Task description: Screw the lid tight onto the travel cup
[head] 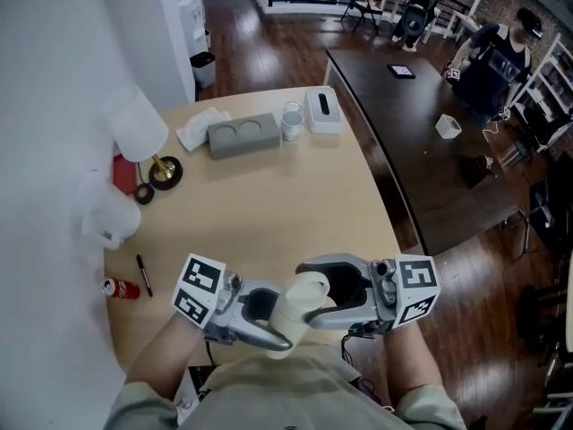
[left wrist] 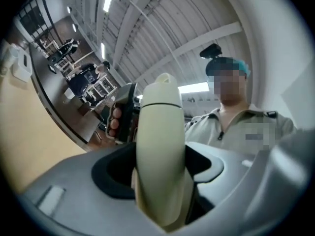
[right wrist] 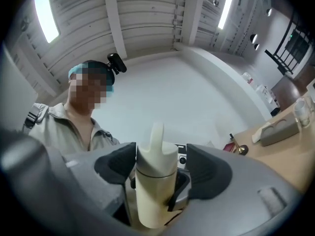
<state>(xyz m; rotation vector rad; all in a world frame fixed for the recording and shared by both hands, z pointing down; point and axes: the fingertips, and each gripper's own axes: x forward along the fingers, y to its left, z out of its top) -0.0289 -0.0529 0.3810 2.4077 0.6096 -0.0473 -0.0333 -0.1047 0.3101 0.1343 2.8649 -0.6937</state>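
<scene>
Left fingers [left wrist: 112,171] clench travel cup [left wrist: 160,146]; right fingers [right wrist: 211,173] released around lid [right wrist: 156,154] (gap visible).

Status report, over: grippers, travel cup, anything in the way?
Left gripper shut on travel cup. Right gripper open around seated lid, not clamping. Tightness unknown. Nothing in the way.

Travel cup [head: 300,307] between left gripper [head: 267,328] and right gripper [head: 329,292], by near edge of table [head: 269,209], can [head: 119,288] beside pen [head: 143,274] at left.

On the beige table [head: 269,209] lie a red can [head: 121,288], a black pen [head: 143,274], a grey two-hole block [head: 243,135], a glass [head: 292,122] and a white tissue box [head: 322,110].
</scene>
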